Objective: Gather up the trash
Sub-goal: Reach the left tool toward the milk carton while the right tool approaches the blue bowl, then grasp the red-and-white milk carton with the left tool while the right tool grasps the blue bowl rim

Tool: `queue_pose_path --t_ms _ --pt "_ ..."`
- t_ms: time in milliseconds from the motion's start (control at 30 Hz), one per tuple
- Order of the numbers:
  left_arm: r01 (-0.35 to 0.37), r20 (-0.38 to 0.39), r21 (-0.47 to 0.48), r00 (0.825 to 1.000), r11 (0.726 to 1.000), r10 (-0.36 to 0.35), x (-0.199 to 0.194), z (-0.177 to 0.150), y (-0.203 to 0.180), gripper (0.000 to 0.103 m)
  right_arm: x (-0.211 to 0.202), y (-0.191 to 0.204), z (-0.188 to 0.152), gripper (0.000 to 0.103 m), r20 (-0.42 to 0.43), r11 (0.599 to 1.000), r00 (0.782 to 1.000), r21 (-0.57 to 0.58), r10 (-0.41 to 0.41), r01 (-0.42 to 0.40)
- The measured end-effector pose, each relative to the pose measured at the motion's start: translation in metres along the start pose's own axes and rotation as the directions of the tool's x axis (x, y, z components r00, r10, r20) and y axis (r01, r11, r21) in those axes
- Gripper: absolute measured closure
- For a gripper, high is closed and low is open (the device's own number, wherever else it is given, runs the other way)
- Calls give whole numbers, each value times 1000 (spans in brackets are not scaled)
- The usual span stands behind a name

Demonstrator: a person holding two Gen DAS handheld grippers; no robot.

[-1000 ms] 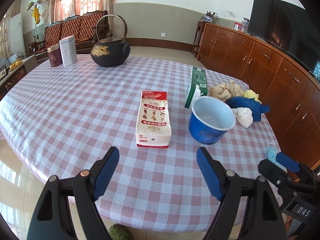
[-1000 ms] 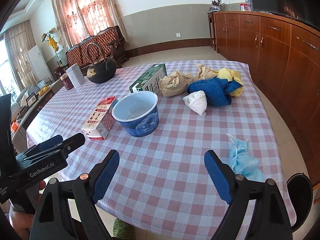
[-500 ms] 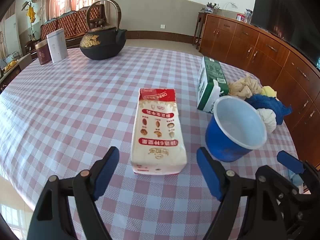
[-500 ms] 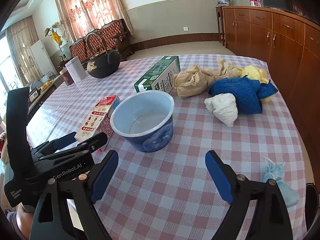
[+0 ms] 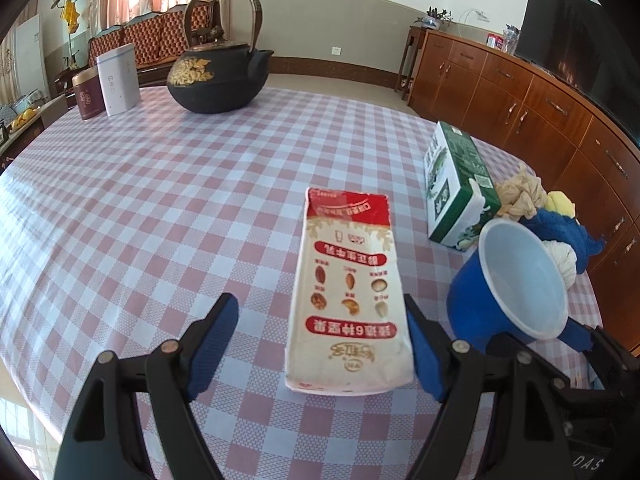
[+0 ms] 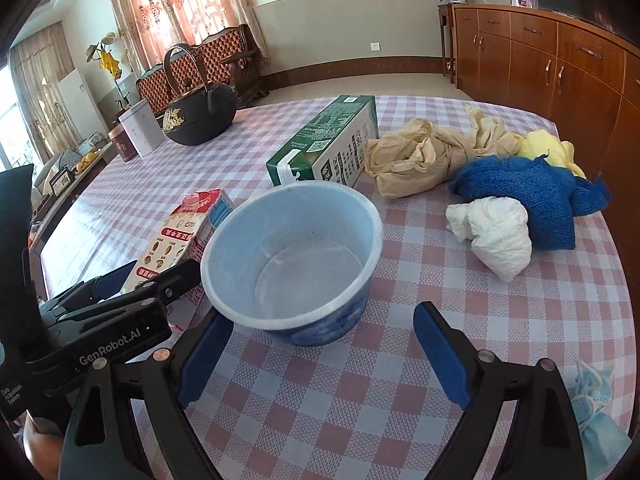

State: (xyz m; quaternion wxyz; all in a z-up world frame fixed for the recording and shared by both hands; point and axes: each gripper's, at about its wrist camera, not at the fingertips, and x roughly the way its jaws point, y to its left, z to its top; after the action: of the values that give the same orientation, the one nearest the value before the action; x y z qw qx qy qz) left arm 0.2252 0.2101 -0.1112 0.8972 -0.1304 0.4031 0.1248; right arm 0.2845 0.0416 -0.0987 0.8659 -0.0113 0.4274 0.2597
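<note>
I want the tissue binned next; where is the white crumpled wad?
In the right wrist view, the white wad lies right of the blue bowl, against the near edge of the blue cloth.

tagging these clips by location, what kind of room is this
Most likely a home dining or living room: a table under a checked tablecloth with a cast-iron teapot, a carved wooden sofa by curtained windows, and a long wooden sideboard along the wall.

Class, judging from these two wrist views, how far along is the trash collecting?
Done: nothing; all trash lies on the table. In hand: the open left gripper straddles the red-and-white carton; the open right gripper nears the blue bowl. Left: green carton, white wad, blue mask.
</note>
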Motion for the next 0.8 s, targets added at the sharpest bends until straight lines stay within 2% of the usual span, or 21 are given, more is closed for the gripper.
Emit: queue_pose_path --t_ms 167,433,667,700,767,800 --pt "-7 2 -8 1000 1000 7 0 -1 5 22 10 3 8 10 -5 1000 1000 -2 1 -1" --pt "25 -9 -28 1000 999 -25 2 1 14 22 25 3 23 9 -22 1000 1000 11 11 -11" --pt "21 -14 -28 1000 999 -21 4 3 16 22 29 4 29 10 -2 999 999 15 35 -35" --pt "20 -14 -23 1000 1000 -20 4 3 16 22 29 4 29 11 0 999 999 18 38 -38" --pt "21 -15 -17 1000 1000 -21 5 3 14 22 26 3 29 21 16 999 999 19 46 -47" --pt "24 -16 -16 1000 1000 -24 6 4 13 22 25 3 29 21 20 999 999 12 42 -42"
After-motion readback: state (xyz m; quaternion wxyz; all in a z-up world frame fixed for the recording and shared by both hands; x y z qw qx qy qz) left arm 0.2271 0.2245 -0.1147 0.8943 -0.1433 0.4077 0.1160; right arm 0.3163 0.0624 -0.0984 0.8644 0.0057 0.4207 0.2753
